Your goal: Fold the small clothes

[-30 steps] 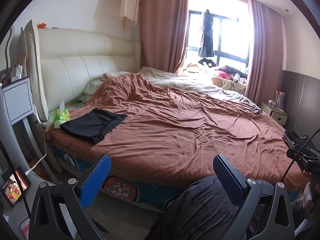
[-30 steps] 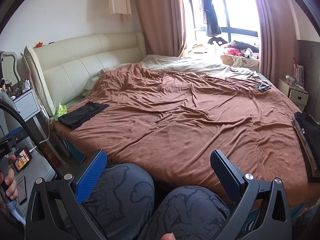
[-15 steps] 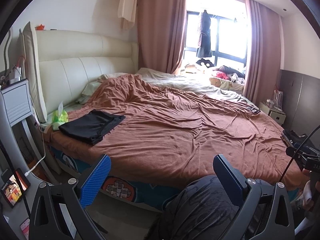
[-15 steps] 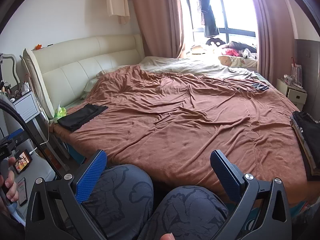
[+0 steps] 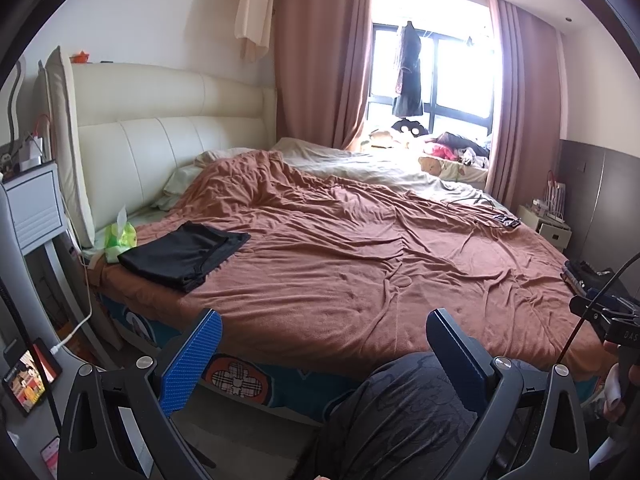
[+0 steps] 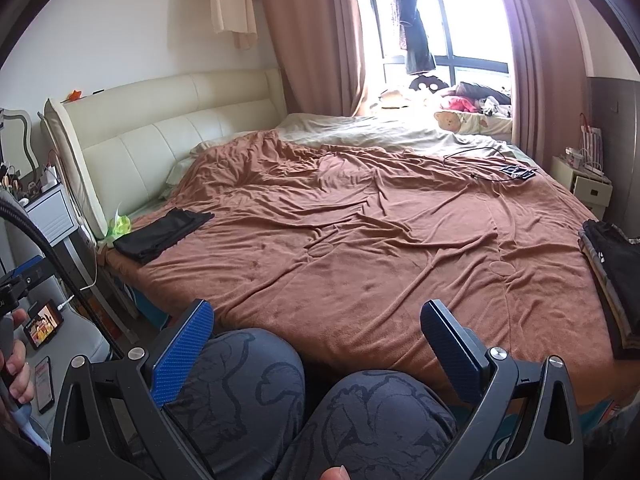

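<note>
Both tongs spread wide and empty, left tongs [image 5: 320, 344] and right tongs [image 6: 316, 336] hanging over the person's knees at the bed [image 6: 360, 240] edge. One folded black garment [image 5: 182, 254] sits by the headboard; a dark pile [image 6: 616, 272] waits at the right edge. Looks like between garments: next, reach right and pull one onto the open blanket.

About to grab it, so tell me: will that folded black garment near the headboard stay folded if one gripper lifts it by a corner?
Probably not. The folded black garment lies thin and limp on the brown blanket, so it would likely droop and unfold. It looks light, and may drag rather than slide.
</note>
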A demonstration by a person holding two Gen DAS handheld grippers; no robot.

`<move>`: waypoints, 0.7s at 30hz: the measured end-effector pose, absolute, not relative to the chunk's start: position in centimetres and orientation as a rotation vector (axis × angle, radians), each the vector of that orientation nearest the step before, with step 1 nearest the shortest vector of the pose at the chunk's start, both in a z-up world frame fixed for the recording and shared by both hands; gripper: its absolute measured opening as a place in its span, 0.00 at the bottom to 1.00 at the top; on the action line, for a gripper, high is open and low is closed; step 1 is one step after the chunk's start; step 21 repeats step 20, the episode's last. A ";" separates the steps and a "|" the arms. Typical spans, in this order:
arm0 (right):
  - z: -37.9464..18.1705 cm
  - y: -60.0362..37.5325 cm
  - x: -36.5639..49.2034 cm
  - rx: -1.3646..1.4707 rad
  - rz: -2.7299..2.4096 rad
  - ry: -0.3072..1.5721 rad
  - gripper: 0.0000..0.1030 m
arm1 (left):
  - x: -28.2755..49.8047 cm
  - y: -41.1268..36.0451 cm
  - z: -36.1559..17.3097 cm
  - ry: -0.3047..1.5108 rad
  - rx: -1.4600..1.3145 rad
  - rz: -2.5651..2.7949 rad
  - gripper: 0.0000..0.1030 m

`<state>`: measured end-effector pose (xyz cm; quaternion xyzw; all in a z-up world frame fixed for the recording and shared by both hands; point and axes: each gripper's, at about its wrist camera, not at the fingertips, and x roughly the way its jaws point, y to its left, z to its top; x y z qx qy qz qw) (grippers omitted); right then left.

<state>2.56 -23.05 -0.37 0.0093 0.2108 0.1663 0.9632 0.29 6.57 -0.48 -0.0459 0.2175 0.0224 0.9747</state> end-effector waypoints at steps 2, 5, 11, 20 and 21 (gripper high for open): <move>-0.4 -23.1 2.5 0.019 0.336 0.426 1.00 | 0.3 6.6 -0.3 0.438 -0.098 0.042 1.00; -0.3 -23.0 2.5 0.019 0.335 0.426 1.00 | 0.4 6.6 -0.2 0.437 -0.099 0.045 1.00; -0.4 -23.1 2.6 0.017 0.333 0.430 1.00 | 0.4 6.9 -0.1 0.437 -0.101 0.079 1.00; -0.3 -23.3 2.4 0.020 0.321 0.433 1.00 | 0.3 6.8 -0.2 0.432 -0.112 0.076 1.00; -0.3 -23.3 2.4 0.020 0.321 0.433 1.00 | 0.3 6.8 -0.2 0.432 -0.112 0.076 1.00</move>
